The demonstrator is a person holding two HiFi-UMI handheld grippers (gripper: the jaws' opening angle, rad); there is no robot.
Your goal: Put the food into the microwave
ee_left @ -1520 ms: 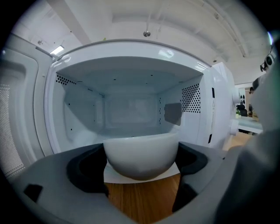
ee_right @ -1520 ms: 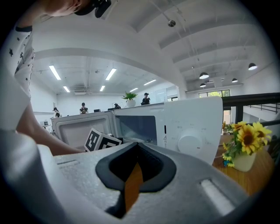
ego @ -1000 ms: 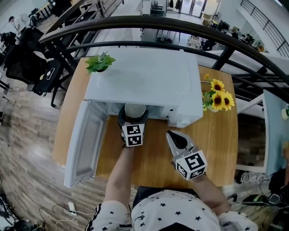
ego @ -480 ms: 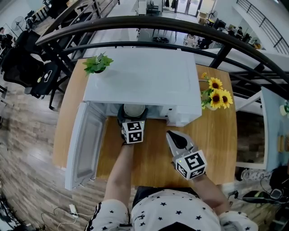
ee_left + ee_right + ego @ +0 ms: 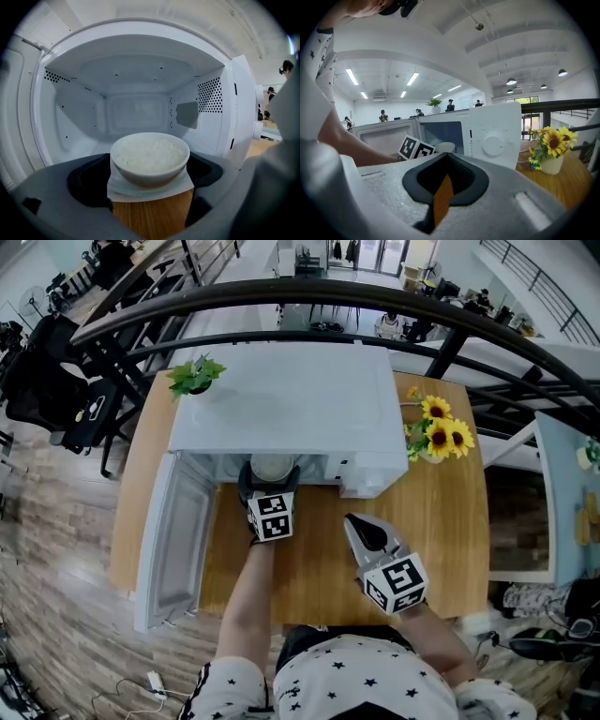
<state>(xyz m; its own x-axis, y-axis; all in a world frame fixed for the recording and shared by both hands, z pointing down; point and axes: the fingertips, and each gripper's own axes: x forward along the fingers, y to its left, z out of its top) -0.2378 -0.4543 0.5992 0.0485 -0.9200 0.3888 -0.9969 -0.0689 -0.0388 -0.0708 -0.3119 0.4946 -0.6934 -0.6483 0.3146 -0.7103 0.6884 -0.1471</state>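
Note:
A white bowl of rice [image 5: 150,157] sits between the jaws of my left gripper [image 5: 150,177], which is shut on its sides. The bowl [image 5: 272,466] is at the mouth of the white microwave [image 5: 291,399], just under the front edge of its top. The microwave's door [image 5: 178,540] hangs wide open to the left, and in the left gripper view the cavity [image 5: 136,112] behind the bowl is bare. My right gripper [image 5: 362,527] hovers over the wooden table [image 5: 441,521] in front of the control panel, its jaws together with nothing held [image 5: 444,164].
A vase of sunflowers [image 5: 436,437] stands on the table right of the microwave, close to its control panel [image 5: 494,140]. A small green plant [image 5: 194,376] sits at the microwave's back left corner. A dark railing [image 5: 375,306] arcs behind the table.
The left gripper and the bowl have edged slightly deeper toward the microwave opening. The right gripper has stayed in place.

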